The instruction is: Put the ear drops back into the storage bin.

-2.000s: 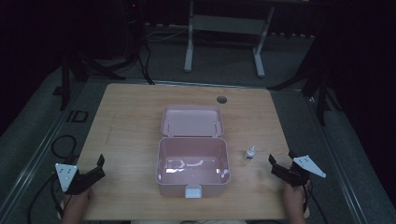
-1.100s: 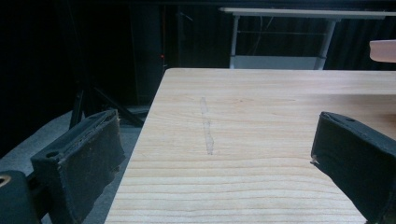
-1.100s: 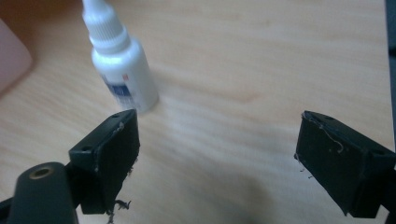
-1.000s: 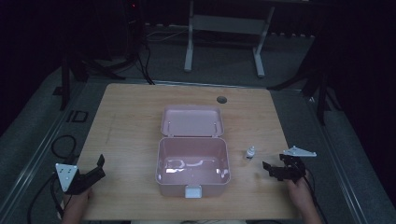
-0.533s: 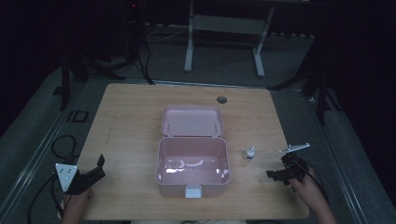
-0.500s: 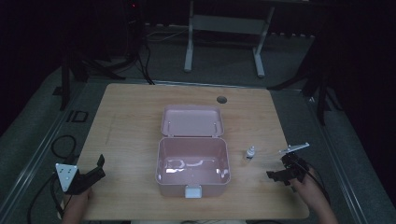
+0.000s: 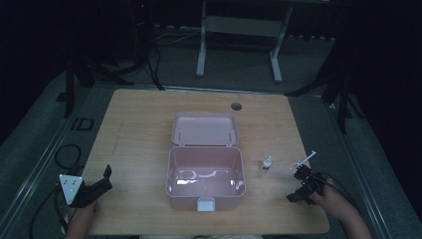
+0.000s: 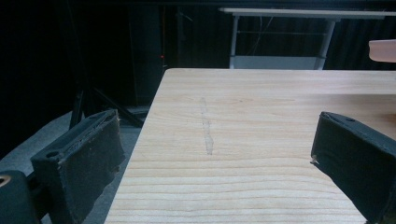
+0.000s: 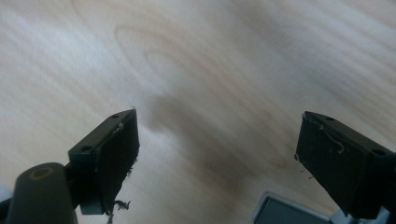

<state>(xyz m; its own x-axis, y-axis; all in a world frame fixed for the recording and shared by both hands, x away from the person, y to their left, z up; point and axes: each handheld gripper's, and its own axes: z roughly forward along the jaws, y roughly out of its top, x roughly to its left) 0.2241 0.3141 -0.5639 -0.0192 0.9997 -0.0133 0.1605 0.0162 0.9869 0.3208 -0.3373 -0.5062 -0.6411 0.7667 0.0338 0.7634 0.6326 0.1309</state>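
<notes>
An open pink box stands mid-table with its lid folded back flat behind it; the inside looks bare. A small white dropper bottle stands upright just right of the box. My left gripper rests at the table's front left corner, open, with nothing between its fingers. My right gripper hovers at the front right, a short way right of the bottle. It is tilted down at bare wood and open wide.
The wooden table has a round cable hole at the back. The pink lid's edge peeks in at the far right of the left gripper view. A pale grey object sits low between the right jaws. Dark floor and desk legs lie beyond.
My right gripper has shifted inward from the table's right edge toward the bottle and tipped downward, its grey plate now seen edge-on. The left gripper, box and bottle have not moved.
</notes>
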